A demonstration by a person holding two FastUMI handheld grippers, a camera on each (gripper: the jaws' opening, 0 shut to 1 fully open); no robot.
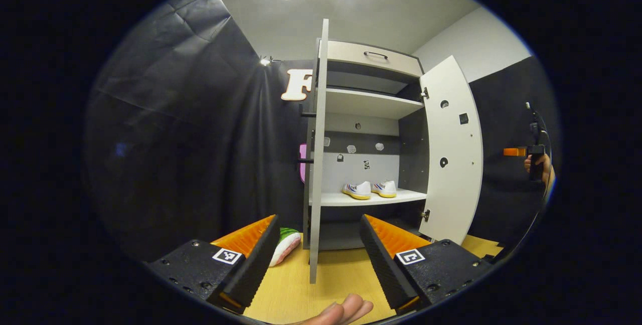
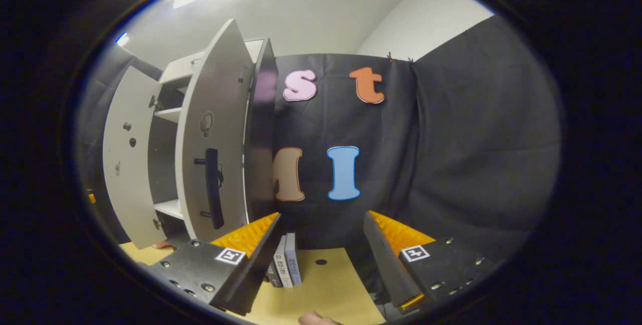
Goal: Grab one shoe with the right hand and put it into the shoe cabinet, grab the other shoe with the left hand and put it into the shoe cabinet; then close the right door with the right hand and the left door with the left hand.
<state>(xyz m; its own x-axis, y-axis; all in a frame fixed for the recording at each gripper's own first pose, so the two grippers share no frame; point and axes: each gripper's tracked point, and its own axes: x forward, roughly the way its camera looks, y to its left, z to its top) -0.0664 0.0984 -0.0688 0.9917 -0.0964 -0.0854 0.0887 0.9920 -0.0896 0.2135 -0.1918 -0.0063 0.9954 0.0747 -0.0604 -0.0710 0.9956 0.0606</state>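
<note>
Right gripper view is showing us the tall white right door (image 2: 213, 134) with its black bar handle (image 2: 213, 188) standing left of our wide-open, empty right gripper (image 2: 321, 245); both white sneakers (image 1: 370, 189) are sitting on the cabinet's white shelf (image 1: 371, 197)

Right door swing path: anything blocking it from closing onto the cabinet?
Nothing visible. The right door stands wide open, the two shoes sit well back on the shelf, and the right gripper is open beside it.
</note>
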